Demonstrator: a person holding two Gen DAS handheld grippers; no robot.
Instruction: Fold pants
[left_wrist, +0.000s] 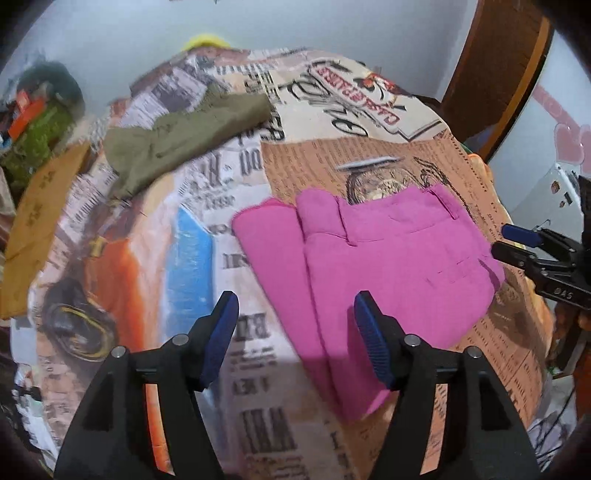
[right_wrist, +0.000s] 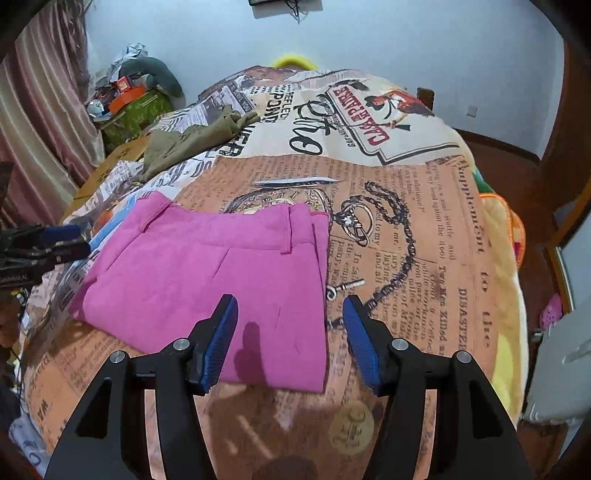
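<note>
Pink pants (left_wrist: 373, 258) lie folded into a compact stack on a newspaper-print bedspread (left_wrist: 369, 155). In the right wrist view the pink pants (right_wrist: 207, 280) show their waistband at the far edge. My left gripper (left_wrist: 295, 317) is open and empty, held above the left near edge of the pants. My right gripper (right_wrist: 290, 317) is open and empty, held above the near right corner of the pants. The right gripper (left_wrist: 517, 243) also shows at the right edge of the left wrist view. The left gripper (right_wrist: 62, 240) shows at the left edge of the right wrist view.
An olive-green garment (left_wrist: 184, 144) lies crumpled at the far left of the bed; it also shows in the right wrist view (right_wrist: 192, 140). Cluttered boxes and bags (right_wrist: 129, 99) stand beyond the bed's left side. A wooden frame (left_wrist: 495, 70) stands at the right.
</note>
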